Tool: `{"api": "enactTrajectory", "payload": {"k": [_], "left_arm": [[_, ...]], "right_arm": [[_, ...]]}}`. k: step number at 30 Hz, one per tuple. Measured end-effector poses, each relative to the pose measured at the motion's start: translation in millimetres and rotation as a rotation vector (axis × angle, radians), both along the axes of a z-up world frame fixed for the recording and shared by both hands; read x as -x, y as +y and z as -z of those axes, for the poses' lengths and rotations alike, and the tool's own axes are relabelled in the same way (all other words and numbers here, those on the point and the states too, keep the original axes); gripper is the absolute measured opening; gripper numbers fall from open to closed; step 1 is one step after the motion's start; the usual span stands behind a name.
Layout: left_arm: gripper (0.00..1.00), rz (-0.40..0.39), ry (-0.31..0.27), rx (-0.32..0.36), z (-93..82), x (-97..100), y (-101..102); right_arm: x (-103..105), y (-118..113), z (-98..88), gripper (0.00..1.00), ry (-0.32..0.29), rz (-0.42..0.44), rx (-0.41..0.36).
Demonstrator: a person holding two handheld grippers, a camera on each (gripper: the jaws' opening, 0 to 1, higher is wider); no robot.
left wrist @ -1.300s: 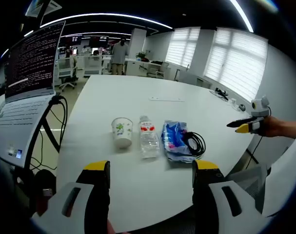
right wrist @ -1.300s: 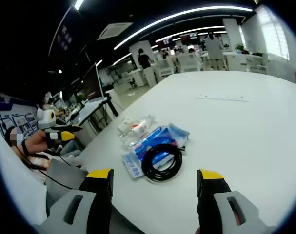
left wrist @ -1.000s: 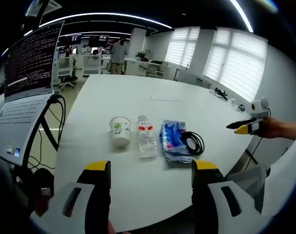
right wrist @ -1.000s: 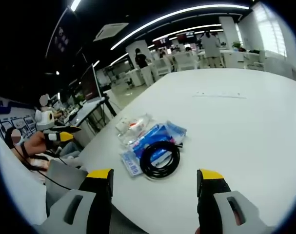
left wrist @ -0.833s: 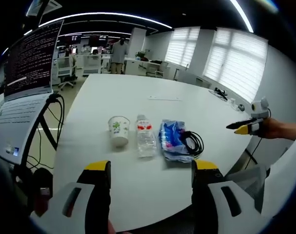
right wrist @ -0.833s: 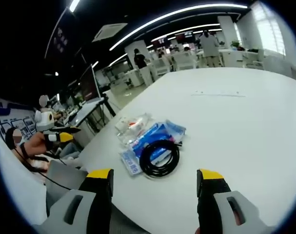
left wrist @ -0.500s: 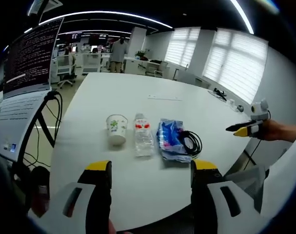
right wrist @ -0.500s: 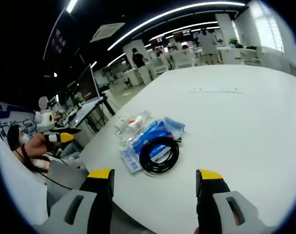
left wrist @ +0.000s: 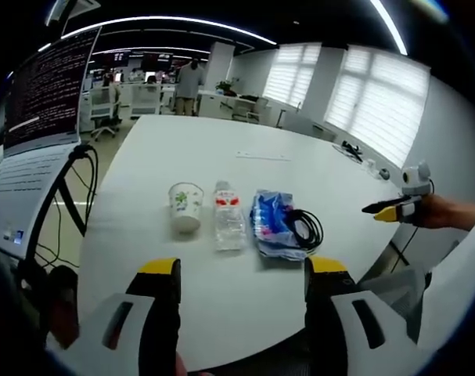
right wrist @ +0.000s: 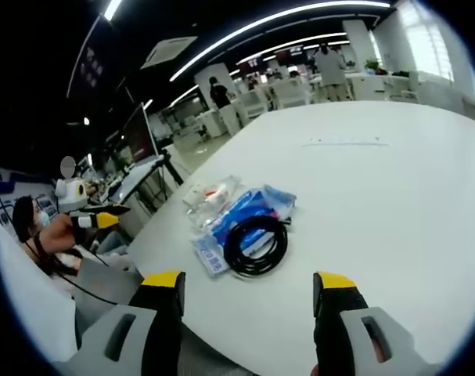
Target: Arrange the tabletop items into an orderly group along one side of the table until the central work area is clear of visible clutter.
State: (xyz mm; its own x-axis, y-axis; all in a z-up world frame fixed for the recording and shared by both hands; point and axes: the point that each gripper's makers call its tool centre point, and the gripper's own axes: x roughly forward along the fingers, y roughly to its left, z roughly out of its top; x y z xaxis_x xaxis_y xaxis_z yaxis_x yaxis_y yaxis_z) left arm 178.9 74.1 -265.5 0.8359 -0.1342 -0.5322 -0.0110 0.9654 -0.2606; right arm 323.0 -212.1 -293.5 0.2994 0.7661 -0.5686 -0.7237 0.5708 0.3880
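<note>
- Four items in a row near one edge of the white table (left wrist: 221, 149): paper cup (left wrist: 185, 207), clear water bottle (left wrist: 228, 217) lying flat, blue packet (left wrist: 270, 223), coiled black cable (left wrist: 305, 228).
- Cup standing upright at one end; bottle just beside it; packet next; cable resting partly on the packet's far end.
- Right gripper view: same cable (right wrist: 256, 246) on top of same packet (right wrist: 241, 219), bottle (right wrist: 214, 196) behind; cup hard to make out there.
- Left gripper (left wrist: 239, 269): jaws spread wide, nothing between them, held back from the table edge, well apart from the row.
- Right gripper (right wrist: 248, 283): jaws likewise spread and empty, low at the table edge, near the cable but clear of it.
- Right gripper also seen from the left gripper view (left wrist: 387, 211), off the table's side, in a hand; left gripper (right wrist: 104, 218) seen likewise from the right gripper view.
- Thin pale strip (left wrist: 259, 157) lying alone further in on the table; too small to identify.
- Laptop (left wrist: 34, 102) with lit screen on a stand off the table.
- Judgement: grouping looks essentially finished, centre largely bare; only the strip possibly left to move.
</note>
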Motion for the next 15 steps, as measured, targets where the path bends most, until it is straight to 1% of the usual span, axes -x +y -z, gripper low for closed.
{"api": "enactTrajectory", "payload": {"k": [6,12,15], "left_arm": [[0.63,-0.001,0.004,0.009,-0.5,0.2,-2.7],[0.60,-0.021,0.004,0.024,3.3,1.9,0.9],[0.60,-0.017,0.010,0.024,5.0,2.9,0.4]], "right_arm": [[0.9,-2.9,-0.9,0.67,0.004,0.014,-0.003],[1.4,-2.4,-0.6,0.66,0.006,0.020,0.000],[2.2,-2.4,-0.9,0.65,0.007,0.027,-0.003]]}}
